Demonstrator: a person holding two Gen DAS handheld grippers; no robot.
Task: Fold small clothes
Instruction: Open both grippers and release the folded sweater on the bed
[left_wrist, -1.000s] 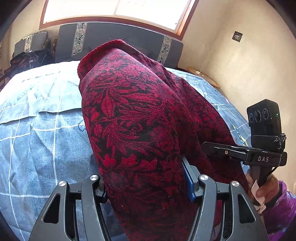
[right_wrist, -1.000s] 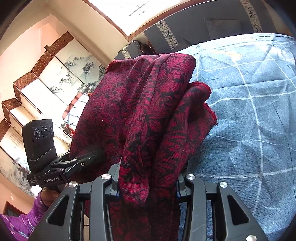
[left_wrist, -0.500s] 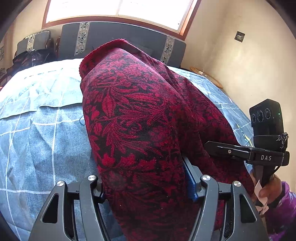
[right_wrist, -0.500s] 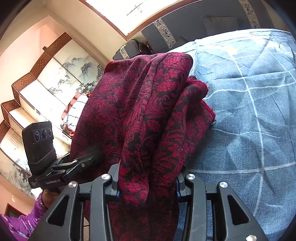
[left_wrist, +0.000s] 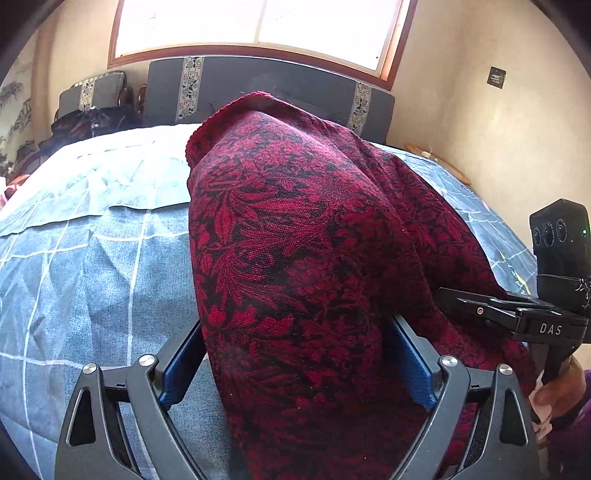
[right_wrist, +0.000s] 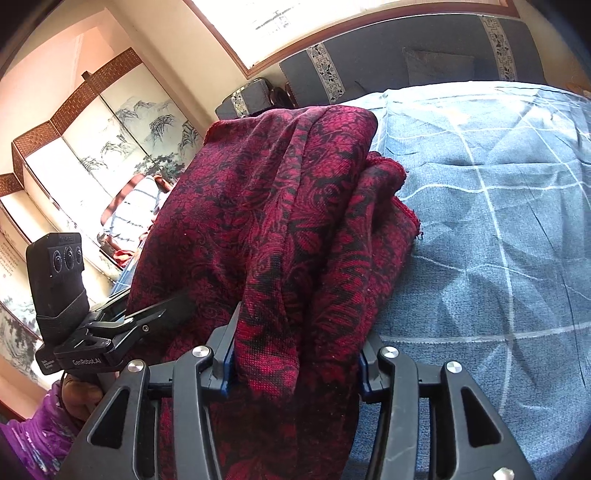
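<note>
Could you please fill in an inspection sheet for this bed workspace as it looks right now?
Surface: blue checked bedspread, creased.
Job's things: red-and-black patterned garment, draped over both grippers, folded end resting on the bedspread.
Clutter: dark bundle near the headboard.
Grippers: left gripper opening, garment between its jaws, left pad clear; right gripper opening, garment bunched between its jaws.
Cables: nothing seen.
Surroundings: grey headboard, window, painted folding screen.

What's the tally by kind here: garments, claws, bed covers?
Dark red and black floral woven garment: 1, lying between both pairs of jaws.
Black two-finger claws: 2, left claw with jaws opening, right claw with jaws opening too.
Blue quilted bed cover with white grid lines: 1.
Total: 4.
</note>
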